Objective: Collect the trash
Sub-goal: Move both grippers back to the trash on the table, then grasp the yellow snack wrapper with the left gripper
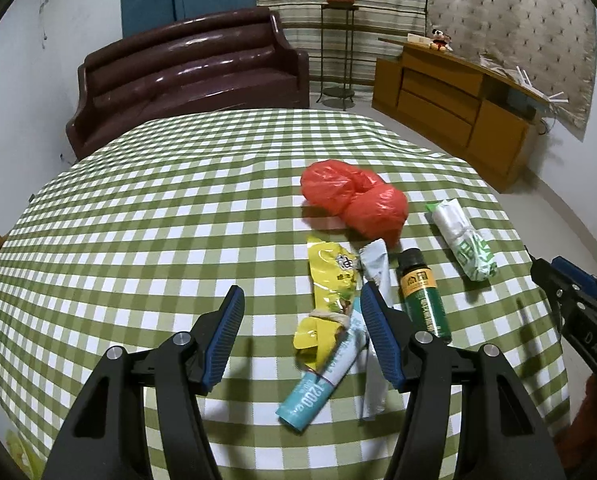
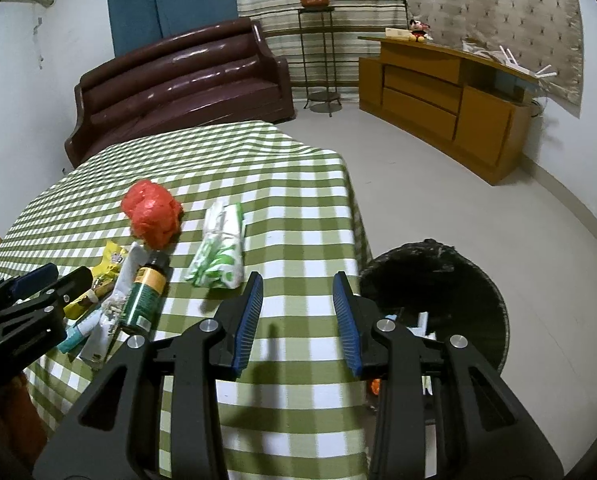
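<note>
Both grippers empty: our left gripper gapes over the yellow wrapper w/ nothing pinched, right gripper half-open above the tablecloth. We'd close low on the wrapper's middle, then carry to the bin beside the table.

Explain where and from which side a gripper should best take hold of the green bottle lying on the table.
Probably the green bottle mid-body, from above, jaws across its width. It lies flat, dark cap pointing away, so the round sides are exposed. A white wrapper lies close on one side; the other side is bare cloth.
</note>
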`<state>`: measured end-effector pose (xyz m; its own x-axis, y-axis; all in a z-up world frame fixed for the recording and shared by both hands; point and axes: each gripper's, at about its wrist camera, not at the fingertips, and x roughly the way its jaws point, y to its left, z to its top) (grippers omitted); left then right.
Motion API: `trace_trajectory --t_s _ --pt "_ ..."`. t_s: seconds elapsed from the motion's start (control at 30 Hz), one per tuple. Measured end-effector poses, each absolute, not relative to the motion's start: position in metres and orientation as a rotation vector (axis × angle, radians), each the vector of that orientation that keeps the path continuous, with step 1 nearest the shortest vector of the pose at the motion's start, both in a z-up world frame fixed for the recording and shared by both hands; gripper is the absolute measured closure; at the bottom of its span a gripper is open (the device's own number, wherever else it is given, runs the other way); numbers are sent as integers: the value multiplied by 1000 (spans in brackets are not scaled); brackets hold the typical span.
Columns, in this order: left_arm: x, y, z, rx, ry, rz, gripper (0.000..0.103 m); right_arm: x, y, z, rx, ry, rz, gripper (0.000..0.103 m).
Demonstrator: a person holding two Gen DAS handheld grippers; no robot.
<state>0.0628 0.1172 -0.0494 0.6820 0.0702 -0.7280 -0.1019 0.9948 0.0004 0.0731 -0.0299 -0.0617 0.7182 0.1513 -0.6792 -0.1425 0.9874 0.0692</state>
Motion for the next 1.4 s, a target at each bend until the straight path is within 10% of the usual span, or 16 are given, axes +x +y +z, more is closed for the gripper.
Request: trace_trajectory --t_s 0.43,0.77,1.4 --pt "82 128 -62 -54 869 42 44 80 -12 -67 -1 773 175 67" --pt "87 128 -72 -53 890 -12 78 83 -6 -68 -7 780 185 67" --pt "62 176 -64 -85 854 68 78 72 34 -56 -44 748 245 67"
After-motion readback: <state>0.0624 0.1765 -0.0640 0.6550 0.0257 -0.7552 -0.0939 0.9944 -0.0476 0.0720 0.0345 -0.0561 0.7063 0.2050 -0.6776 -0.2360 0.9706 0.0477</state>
